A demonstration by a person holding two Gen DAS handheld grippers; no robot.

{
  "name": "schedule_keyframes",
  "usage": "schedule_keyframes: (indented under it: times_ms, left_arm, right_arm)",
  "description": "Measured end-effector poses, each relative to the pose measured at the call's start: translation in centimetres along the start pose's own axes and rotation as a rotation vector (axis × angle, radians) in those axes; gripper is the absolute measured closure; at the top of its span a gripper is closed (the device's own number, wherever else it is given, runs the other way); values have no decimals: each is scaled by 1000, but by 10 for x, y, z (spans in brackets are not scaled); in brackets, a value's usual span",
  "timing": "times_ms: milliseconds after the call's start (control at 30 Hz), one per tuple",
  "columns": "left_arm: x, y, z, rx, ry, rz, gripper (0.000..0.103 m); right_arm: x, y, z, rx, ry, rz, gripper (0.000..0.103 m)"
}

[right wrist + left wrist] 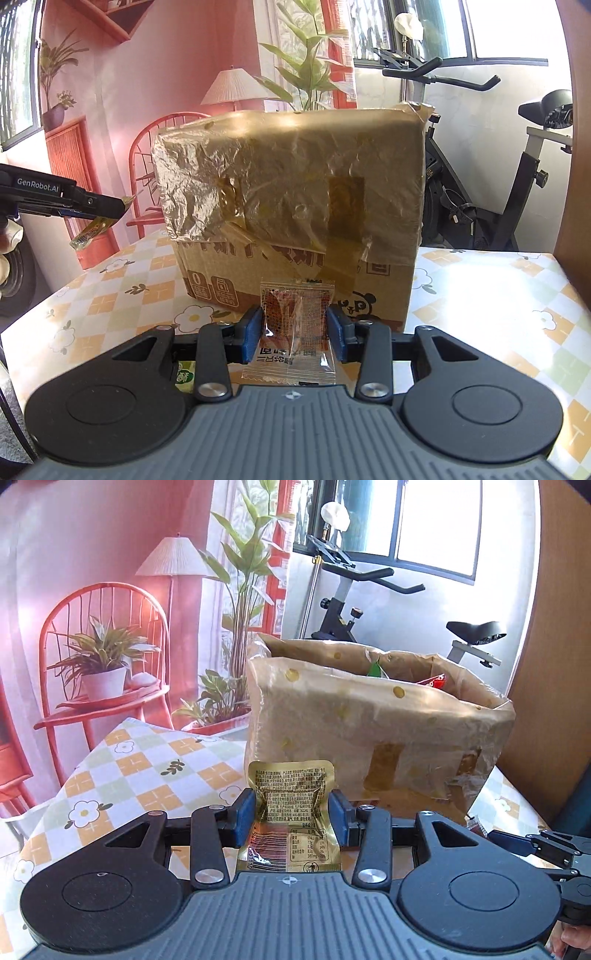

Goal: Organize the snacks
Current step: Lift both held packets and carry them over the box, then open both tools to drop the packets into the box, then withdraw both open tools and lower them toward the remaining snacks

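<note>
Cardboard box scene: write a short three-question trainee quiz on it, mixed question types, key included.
1. True or false: the left gripper is clamped on a gold foil snack packet.
2. The right gripper holds: A) a green pouch B) a clear packet with a reddish-brown snack C) nothing.
3. Fill in: the plastic-lined brown cardboard box stands on a table with a ____-patterned checked tablecloth.

Key: 1 true; 2 B; 3 flower.

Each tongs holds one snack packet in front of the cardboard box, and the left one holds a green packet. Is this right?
Not quite: the left tongs hold a gold packet, as the left wrist view shows. The right tongs hold a clear packet before the cardboard box.
</note>
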State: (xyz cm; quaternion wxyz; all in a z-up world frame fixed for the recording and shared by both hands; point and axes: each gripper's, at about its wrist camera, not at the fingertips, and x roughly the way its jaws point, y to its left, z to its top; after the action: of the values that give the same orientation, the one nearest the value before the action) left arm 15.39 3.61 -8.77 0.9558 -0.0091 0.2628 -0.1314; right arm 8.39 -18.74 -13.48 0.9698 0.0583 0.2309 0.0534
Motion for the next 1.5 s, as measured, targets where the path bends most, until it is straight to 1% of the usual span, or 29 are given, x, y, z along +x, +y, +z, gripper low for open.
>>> schedule_keyframes:
  times_ms: [200, 300, 367, 500, 567, 600, 700, 767, 833, 867, 933, 967, 1000, 1033, 1100, 1200, 1300, 1500]
  left_arm:
    - [-15, -8, 25, 16, -84, -28, 57]
    - [-14, -13, 41, 30, -112, -33, 57]
    - [-12, -20, 53, 51, -152, -36, 57]
    - [3, -35, 79, 81, -183, -47, 57]
    - [14, -44, 90, 113, -190, -51, 57]
    - [22, -48, 97, 123, -187, -49, 57]
    - [51, -51, 113, 99, -148, -60, 57]
    - [69, -54, 118, 106, -141, -56, 55]
    - [89, -57, 122, 115, -117, -40, 50]
    - [98, -56, 123, 104, -92, -43, 47]
    - [109, -52, 123, 75, -59, -56, 44]
    - [112, -51, 123, 67, -50, -60, 39]
    - [113, -50, 122, 66, -47, -63, 36]
    - [111, -45, 118, 75, -51, -63, 35]
    - [108, -41, 115, 89, -49, -51, 35]
    - [102, -30, 111, 68, -39, -48, 35]
    - [90, -22, 108, 48, -33, -43, 35]
    - [60, -20, 95, 70, -26, -37, 35]
  right_arm:
    - [-15, 8, 36, -44, -82, 17, 63]
    - [-18, 7, 64, -39, -121, 28, 63]
    - [-14, 7, 83, -68, -122, 23, 63]
    - [-2, 1, 120, -101, -153, 6, 63]
    - [10, -6, 134, -99, -143, 14, 63]
    - [24, -9, 142, -100, -104, 21, 63]
    - [55, -13, 153, -114, -68, -4, 63]
    - [73, -17, 157, -84, -44, 0, 63]
    - [89, -18, 158, -83, -23, -26, 61]
    - [95, -17, 157, -87, -14, -42, 56]
    - [99, -20, 156, -73, -10, -55, 54]
    - [98, -22, 156, -61, -12, -52, 49]
    - [94, -25, 156, -47, -20, -44, 46]
    - [91, -27, 155, -40, -28, -35, 45]
    - [84, -30, 154, -32, -26, -34, 44]
    - [73, -32, 151, -4, -26, -27, 44]
    - [61, -26, 148, -6, -31, -22, 45]
    - [42, -5, 141, -15, -36, -32, 45]
